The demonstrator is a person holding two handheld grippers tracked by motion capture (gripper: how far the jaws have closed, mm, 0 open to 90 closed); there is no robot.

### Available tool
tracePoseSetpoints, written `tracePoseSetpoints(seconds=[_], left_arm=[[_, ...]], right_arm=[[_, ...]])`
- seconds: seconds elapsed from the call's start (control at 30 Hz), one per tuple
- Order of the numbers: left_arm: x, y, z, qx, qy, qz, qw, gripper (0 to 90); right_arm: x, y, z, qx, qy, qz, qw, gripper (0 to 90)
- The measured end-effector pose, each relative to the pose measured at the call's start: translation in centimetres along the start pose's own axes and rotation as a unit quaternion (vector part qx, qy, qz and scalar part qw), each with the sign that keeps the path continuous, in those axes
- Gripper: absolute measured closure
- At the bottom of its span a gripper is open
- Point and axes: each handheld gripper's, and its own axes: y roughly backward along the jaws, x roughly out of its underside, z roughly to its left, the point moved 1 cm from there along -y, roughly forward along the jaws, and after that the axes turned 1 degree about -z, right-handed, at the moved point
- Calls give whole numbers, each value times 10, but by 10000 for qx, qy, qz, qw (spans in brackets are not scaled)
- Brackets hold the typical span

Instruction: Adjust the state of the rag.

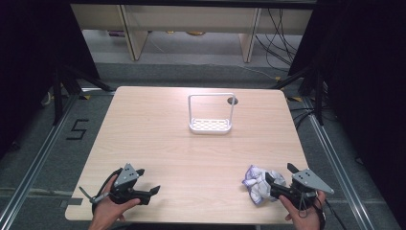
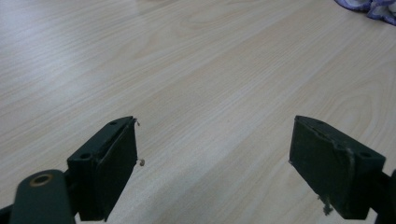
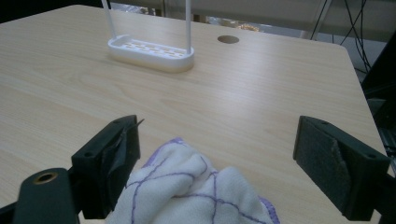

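Crumpled white cloth [image 1: 258, 184] with purple lines, lying on the wooden table [image 1: 191, 153] near its front right corner. The right gripper [image 3: 217, 154] stands over the cloth, jaws wide apart on either side of it, nothing clamped; in the right gripper view the cloth [image 3: 196, 196] bunches up between them. The left gripper [image 2: 215, 163], near the front left corner and well apart from the cloth, has its jaws spread wide over bare wood. A white rack [image 1: 210, 125] with an upright wire frame stands toward the table's far edge, just beside a round hole [image 1: 232, 100].
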Motion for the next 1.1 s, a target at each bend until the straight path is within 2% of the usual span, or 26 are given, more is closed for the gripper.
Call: tracePoseSetpoints(seconds=[0.33, 0.4, 0.43, 0.47, 0.53, 0.57, 0.63, 0.67, 0.7, 0.8, 0.83, 0.87, 0.93, 0.97, 1.0, 1.03, 1.1], left_arm=[[0, 0, 0, -50, -50, -7, 10000, 147], [0, 0, 0, -66, -60, -13, 10000, 147], [0, 0, 0, -68, -53, -13, 10000, 147], [-1, 0, -1, -102, -23, -14, 9999, 147], [-1, 0, -1, -86, -34, -22, 10000, 147], [-1, 1, -1, -86, -40, -19, 10000, 147], [-1, 2, 0, -71, -157, 59, 9998, 147], [-1, 1, -1, -67, -75, -13, 9999, 147], [-2, 0, -2, -54, -22, -72, 10000, 147], [-1, 0, -3, -67, -85, 1, 9999, 146], [-1, -1, -4, -69, -27, -39, 10000, 147], [-1, -1, -4, -66, -25, -37, 10000, 147], [-1, -1, -3, -55, -86, -26, 9999, 146], [-1, -1, -3, -55, -90, -24, 9999, 146], [-1, -1, -4, -51, -41, -71, 10000, 146], [-1, -1, -4, -57, -69, -48, 9999, 147], [-1, -1, -4, -54, -92, -29, 9999, 147]], right_arm=[[0, -1, -2, 17, 14, -31, 10000, 163], [0, 0, -1, 28, -94, 26, 9999, 175], [-1, 1, -2, 20, 13, 5, 10000, 190], [-2, 2, -2, 23, 2, -10, 10000, 196], [-4, 4, -1, -42, -162, -8, 9999, 207], [-5, 4, -2, -105, -68, -15, 9999, 221], [-9, 8, 2, -104, -219, 69, 9997, 259], [-11, 9, 0, -162, -61, 101, 9998, 272], [-12, 8, 2, -206, -35, 19, 9998, 288], [-14, 8, 6, -409, 33, 126, 9991, 324], [-15, 8, 6, -408, 180, 190, 9988, 333], [-16, 7, 8, -442, 221, 256, 9985, 340], [-16, 6, 14, -519, 117, 448, 9976, 352], [-16, 5, 14, -526, 268, 530, 9968, 352], [-16, 4, 18, -495, 212, 640, 9965, 352], [-16, 1, 17, -527, 432, 668, 9954, 356], [-14, -3, 20, -508, 554, 822, 9938, 360]])
